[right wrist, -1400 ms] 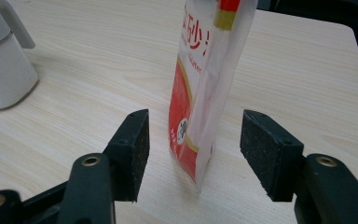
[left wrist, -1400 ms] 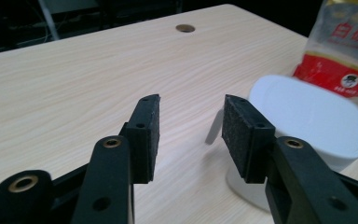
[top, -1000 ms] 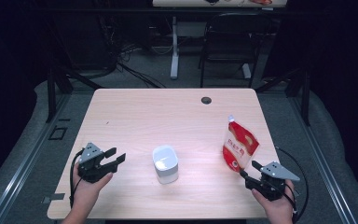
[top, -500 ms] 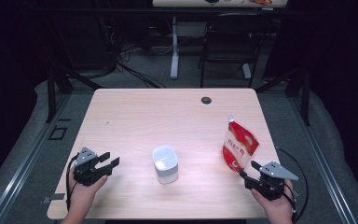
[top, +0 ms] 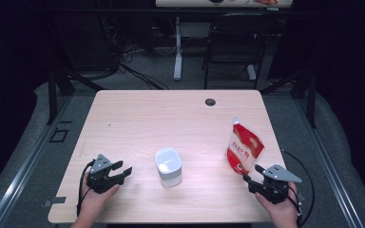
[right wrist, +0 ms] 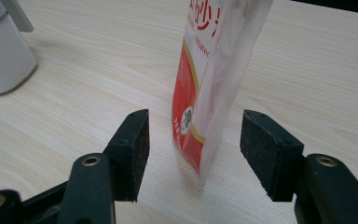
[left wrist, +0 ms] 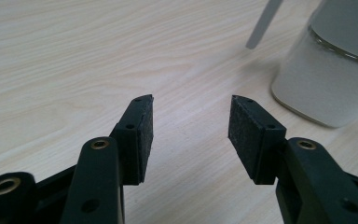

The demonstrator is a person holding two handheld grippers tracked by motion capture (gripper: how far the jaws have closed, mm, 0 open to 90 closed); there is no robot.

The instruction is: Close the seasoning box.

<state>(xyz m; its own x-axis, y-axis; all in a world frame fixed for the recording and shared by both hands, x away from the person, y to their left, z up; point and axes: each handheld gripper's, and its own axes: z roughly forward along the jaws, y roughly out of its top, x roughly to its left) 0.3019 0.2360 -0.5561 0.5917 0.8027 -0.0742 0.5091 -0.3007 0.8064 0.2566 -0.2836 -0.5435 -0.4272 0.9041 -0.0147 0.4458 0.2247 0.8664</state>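
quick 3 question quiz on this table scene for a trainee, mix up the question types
1. True or false: the right claw is shut on the red and white pouch.
2. Which thing stands nearest the left claw? A the pouch B the white container C the grommet hole
3. Fill in: the pouch stands ____ on the table.

Key: 1 false, its jaws are apart with the pouch's edge just ahead of them. 2 B. 3 upright.

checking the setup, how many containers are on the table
2: a white jar stands near the table's middle, ahead of the left gripper; a red and white pouch stands near the right edge, just ahead of the open right gripper.
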